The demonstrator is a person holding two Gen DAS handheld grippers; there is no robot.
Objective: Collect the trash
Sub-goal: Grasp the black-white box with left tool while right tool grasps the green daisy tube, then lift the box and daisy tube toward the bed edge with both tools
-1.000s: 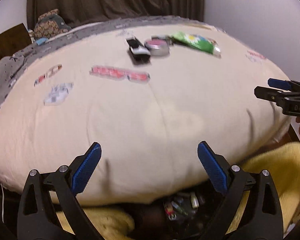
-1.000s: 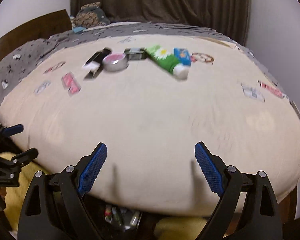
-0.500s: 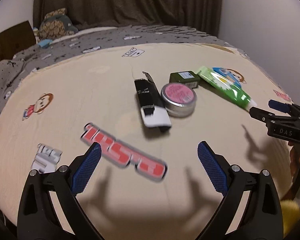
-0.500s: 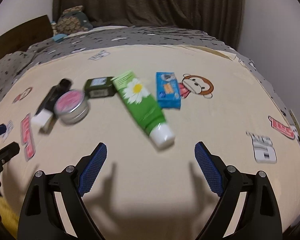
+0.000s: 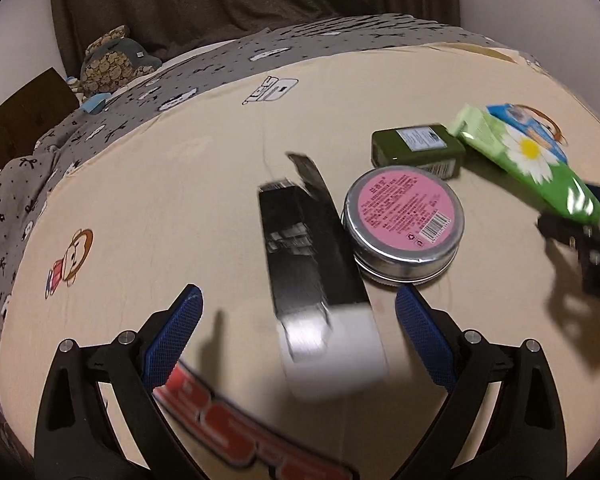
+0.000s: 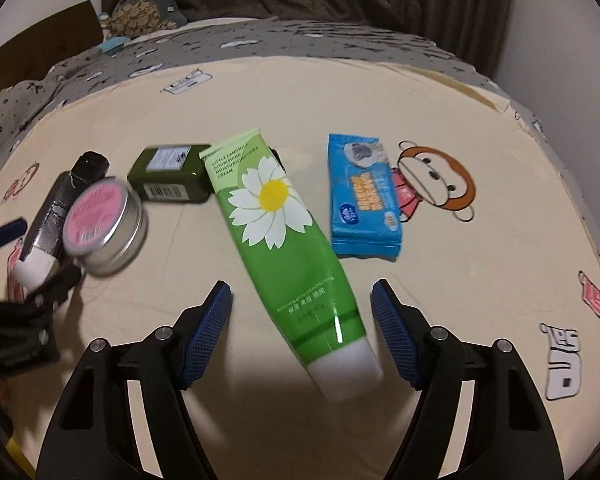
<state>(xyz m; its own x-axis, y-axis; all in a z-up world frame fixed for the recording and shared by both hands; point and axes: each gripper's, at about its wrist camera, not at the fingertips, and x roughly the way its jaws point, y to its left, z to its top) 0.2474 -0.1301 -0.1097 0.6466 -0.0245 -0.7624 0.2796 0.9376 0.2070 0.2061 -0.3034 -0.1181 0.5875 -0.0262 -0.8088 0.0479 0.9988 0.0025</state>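
Fingers wide apart on both: left gripper over black box, right gripper straddling green tube

Close wrist views, shared bedtop

The right gripper hangs wide open over the bed, its blue pads either side of the green tube. A blue packet lies just right of the tube. Toward the bed's left edge sit a green box, pink tin and black carton, the left gripper beside them.
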